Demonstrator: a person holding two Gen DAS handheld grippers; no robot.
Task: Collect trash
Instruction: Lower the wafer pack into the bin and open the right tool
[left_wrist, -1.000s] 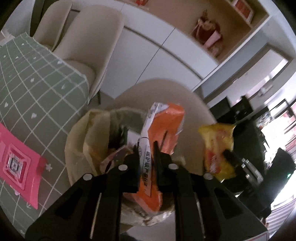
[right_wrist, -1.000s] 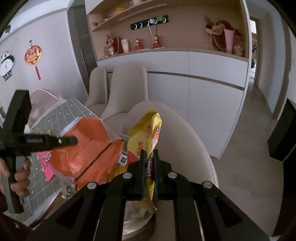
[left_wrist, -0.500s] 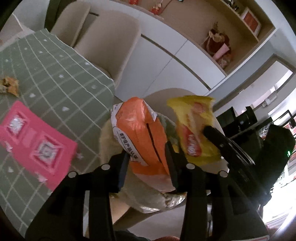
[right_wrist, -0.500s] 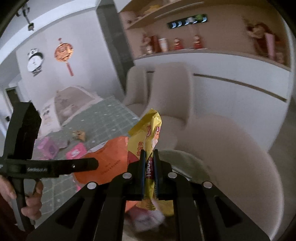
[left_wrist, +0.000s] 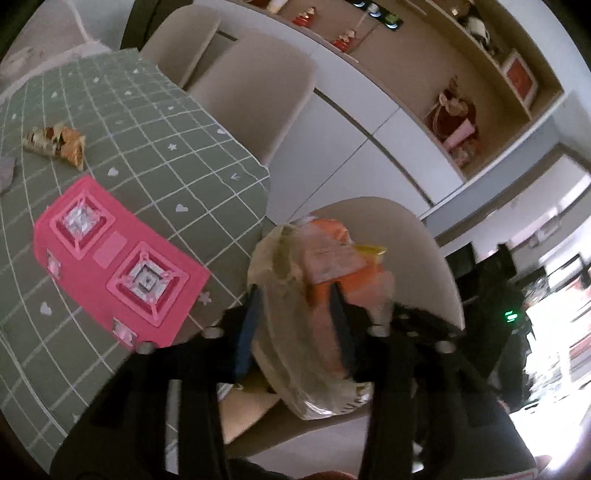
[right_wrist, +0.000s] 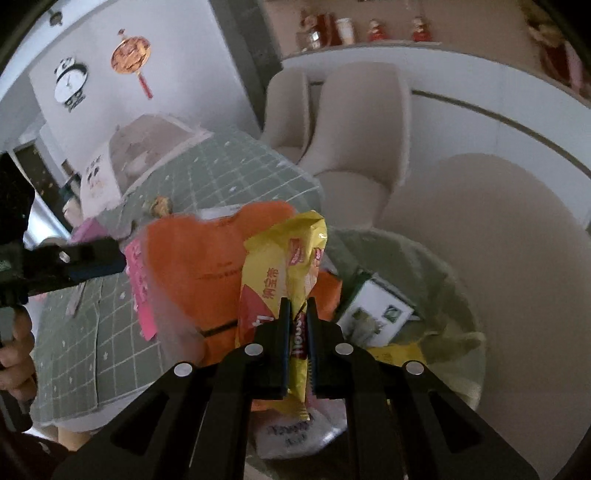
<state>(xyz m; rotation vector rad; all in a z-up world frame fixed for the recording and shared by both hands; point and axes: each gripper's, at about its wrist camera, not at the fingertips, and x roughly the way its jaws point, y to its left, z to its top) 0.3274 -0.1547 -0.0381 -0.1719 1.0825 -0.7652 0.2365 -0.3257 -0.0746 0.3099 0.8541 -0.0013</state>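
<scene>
Holding the yellow snack packet (right_wrist: 284, 273) in our right gripper (right_wrist: 297, 314), we have its two fingers pinched tight on the packet's lower part, and the packet stands upright above them. Just behind it is the orange wrapper (right_wrist: 207, 266), which sits in the mouth of the clear trash bag (right_wrist: 424, 280). The bag rests on the seat of a beige chair (right_wrist: 498, 236), and a white leaflet (right_wrist: 376, 314) lies inside it to the right of the packet.

From the left wrist camera, our left gripper (left_wrist: 295, 314) has its fingers on either side of the top of the bag (left_wrist: 291, 339), with the orange wrapper (left_wrist: 332, 258) showing through the plastic between them. The jaws are closing at this moment, and we cannot tell from the blur whether the pads already press on the bag. A tip of the yellow packet (left_wrist: 371, 250) peeks out beside the orange.

To the left stands the table with the green checked cloth (left_wrist: 147, 155). On it lie a pink box (left_wrist: 114, 262) near the edge closest to the bag, and farther back a crumpled brown wrapper (left_wrist: 55, 144), well apart from the box. A second beige chair (left_wrist: 251, 96) stands behind the table. In the right wrist view a hand (right_wrist: 16, 354) grips the left tool's handle at the left edge.
</scene>
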